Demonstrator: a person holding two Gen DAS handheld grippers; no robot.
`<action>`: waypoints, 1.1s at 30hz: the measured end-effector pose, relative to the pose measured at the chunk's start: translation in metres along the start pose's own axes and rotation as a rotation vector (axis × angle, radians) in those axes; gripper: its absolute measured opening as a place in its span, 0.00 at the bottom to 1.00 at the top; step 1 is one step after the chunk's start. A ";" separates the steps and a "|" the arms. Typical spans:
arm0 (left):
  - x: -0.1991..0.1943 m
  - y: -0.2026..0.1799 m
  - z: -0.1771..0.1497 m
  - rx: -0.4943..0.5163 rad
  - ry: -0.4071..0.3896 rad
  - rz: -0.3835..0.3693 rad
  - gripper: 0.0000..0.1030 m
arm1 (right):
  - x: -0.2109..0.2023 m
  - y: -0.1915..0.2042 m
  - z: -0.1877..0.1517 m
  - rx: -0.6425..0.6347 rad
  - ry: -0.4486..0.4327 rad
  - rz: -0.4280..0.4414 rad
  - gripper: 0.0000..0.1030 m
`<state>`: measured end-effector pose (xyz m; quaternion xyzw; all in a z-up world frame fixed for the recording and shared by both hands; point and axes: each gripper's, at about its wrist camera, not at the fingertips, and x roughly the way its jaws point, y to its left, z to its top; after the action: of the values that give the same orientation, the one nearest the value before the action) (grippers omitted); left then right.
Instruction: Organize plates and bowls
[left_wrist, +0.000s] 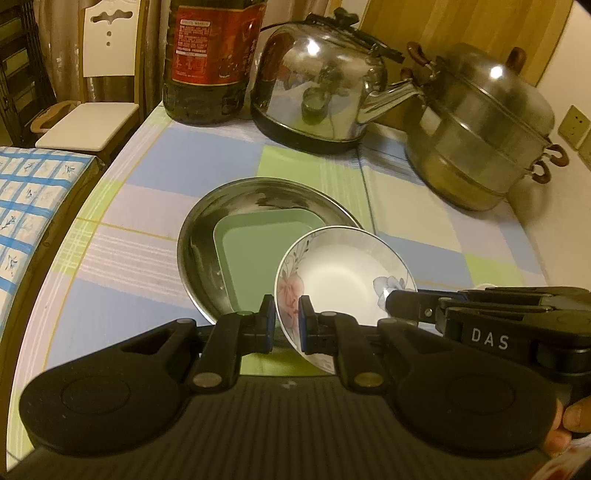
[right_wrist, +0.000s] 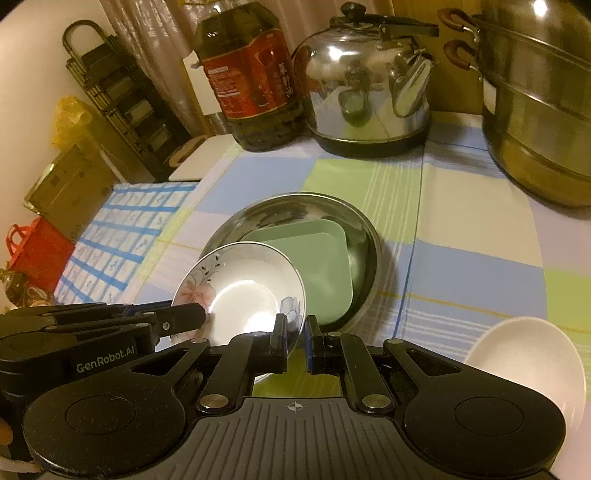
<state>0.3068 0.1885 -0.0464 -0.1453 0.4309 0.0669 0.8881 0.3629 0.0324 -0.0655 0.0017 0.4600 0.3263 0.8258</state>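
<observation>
A white floral bowl (left_wrist: 343, 273) (right_wrist: 243, 291) is held tilted above the near edge of a round steel plate (left_wrist: 207, 229) (right_wrist: 369, 236). A green square plate (left_wrist: 251, 258) (right_wrist: 325, 266) lies inside the steel plate. My left gripper (left_wrist: 287, 317) is shut on the bowl's left rim. My right gripper (right_wrist: 295, 332) is shut on the bowl's right rim. Each gripper shows in the other view, the right (left_wrist: 406, 301) and the left (right_wrist: 192, 317). A plain white bowl (right_wrist: 532, 362) sits at the right.
A steel kettle (left_wrist: 317, 81) (right_wrist: 369, 81), a dark oil bottle (left_wrist: 210, 55) (right_wrist: 251, 74) and a steel steamer pot (left_wrist: 480, 129) (right_wrist: 539, 96) stand at the back of the checked tablecloth (left_wrist: 147, 166). A chair (left_wrist: 92, 110) stands left of the table.
</observation>
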 end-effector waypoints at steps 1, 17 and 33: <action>0.005 0.002 0.003 0.000 0.003 0.002 0.11 | 0.004 -0.001 0.002 0.001 0.002 -0.003 0.09; 0.073 0.022 0.035 -0.001 0.073 0.023 0.11 | 0.071 -0.021 0.034 0.045 0.049 -0.029 0.09; 0.114 0.032 0.043 -0.002 0.140 0.022 0.11 | 0.112 -0.037 0.038 0.103 0.112 -0.037 0.09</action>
<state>0.4016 0.2321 -0.1175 -0.1459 0.4935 0.0667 0.8548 0.4530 0.0752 -0.1400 0.0175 0.5214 0.2863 0.8037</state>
